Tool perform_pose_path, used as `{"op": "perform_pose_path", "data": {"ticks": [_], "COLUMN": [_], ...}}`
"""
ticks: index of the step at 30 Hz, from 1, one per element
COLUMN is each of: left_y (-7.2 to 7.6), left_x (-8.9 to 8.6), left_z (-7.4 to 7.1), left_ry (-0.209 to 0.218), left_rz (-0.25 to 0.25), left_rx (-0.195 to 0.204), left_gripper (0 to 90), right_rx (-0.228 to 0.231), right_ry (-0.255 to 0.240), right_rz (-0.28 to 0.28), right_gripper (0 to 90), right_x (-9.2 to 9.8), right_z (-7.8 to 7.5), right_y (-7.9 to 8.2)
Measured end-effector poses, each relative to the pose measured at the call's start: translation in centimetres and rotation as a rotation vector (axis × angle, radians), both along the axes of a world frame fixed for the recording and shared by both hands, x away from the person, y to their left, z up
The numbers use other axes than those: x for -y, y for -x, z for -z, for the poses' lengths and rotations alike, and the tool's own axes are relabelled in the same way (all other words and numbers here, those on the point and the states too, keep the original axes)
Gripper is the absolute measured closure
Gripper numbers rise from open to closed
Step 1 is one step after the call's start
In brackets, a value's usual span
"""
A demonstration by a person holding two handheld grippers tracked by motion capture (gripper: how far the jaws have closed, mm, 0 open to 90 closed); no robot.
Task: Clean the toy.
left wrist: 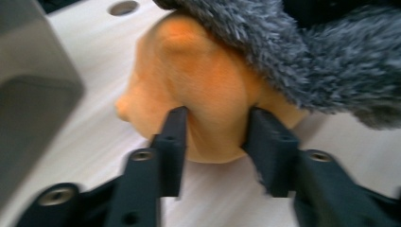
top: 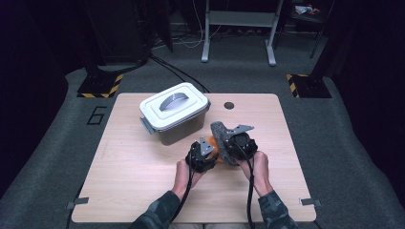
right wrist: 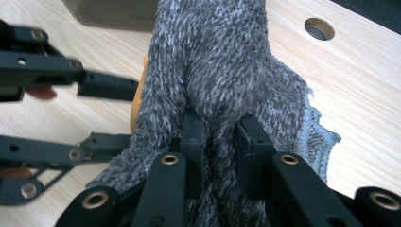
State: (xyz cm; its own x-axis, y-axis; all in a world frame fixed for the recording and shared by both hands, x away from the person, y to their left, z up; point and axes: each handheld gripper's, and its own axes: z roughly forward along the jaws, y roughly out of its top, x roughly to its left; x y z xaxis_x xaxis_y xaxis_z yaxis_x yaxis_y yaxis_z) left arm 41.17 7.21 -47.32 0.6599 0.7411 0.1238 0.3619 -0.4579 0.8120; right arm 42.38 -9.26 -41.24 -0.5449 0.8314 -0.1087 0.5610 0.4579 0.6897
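An orange soft thing (top: 213, 144) lies on the wooden table (top: 133, 171), partly under a grey fuzzy sock (top: 219, 130). In the left gripper view the orange soft thing (left wrist: 208, 90) sits between the jaws of my left gripper (left wrist: 217, 123). The jaws stand apart, their tips resting against its sides, so I read them as open. My right gripper (right wrist: 222, 127) is shut on a fold of the grey fuzzy sock (right wrist: 213, 61), which rises over the orange piece. In the high view the left gripper (top: 210, 149) and right gripper (top: 225, 144) meet just right of the table's middle.
A grey box with a white lid and handle (top: 174, 112) stands closed just behind and left of the grippers, close to the left one. A round cable hole (top: 229, 105) sits near the table's far edge. Bare wood lies to the left and right.
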Motion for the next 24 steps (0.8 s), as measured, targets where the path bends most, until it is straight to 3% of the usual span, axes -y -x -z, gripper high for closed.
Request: {"op": "perform_pose_path", "data": {"ticks": [2,4,6,9,14,24], "left_y": [0.0,0.1,0.2,0.1,0.2,-0.2], "left_x": [0.2,0.5,0.6,0.6,0.6,0.2], "left_z": [0.0,0.3,0.5,0.5,0.4,0.5], "left_ry": [-0.029,-0.05,-0.059,-0.053,-0.062,-0.03], "left_rz": [0.015,0.033,0.041,0.033,0.036,0.03], "left_rx": [0.024,0.058,0.066,0.064,0.061,0.041], "left_gripper": [51.7,62.1,74.8,81.9,84.3,84.4], "right_rx": [-0.006,0.002,-0.002,0.005,0.012,-0.008], "right_ry": [-0.004,0.0,0.001,-0.002,-0.007,-0.033], "right_rz": [0.006,-0.005,0.001,-0.004,0.01,0.111], "right_gripper": [74.9,74.9,74.9,75.0,75.1,75.1], "right_x": [-0.1,-0.1,-0.2,0.0,0.4,3.5], "right_z": [0.0,0.0,0.1,0.1,0.0,0.7], "right_y": [0.0,-0.2,-0.2,-0.3,-0.3,-1.0]}}
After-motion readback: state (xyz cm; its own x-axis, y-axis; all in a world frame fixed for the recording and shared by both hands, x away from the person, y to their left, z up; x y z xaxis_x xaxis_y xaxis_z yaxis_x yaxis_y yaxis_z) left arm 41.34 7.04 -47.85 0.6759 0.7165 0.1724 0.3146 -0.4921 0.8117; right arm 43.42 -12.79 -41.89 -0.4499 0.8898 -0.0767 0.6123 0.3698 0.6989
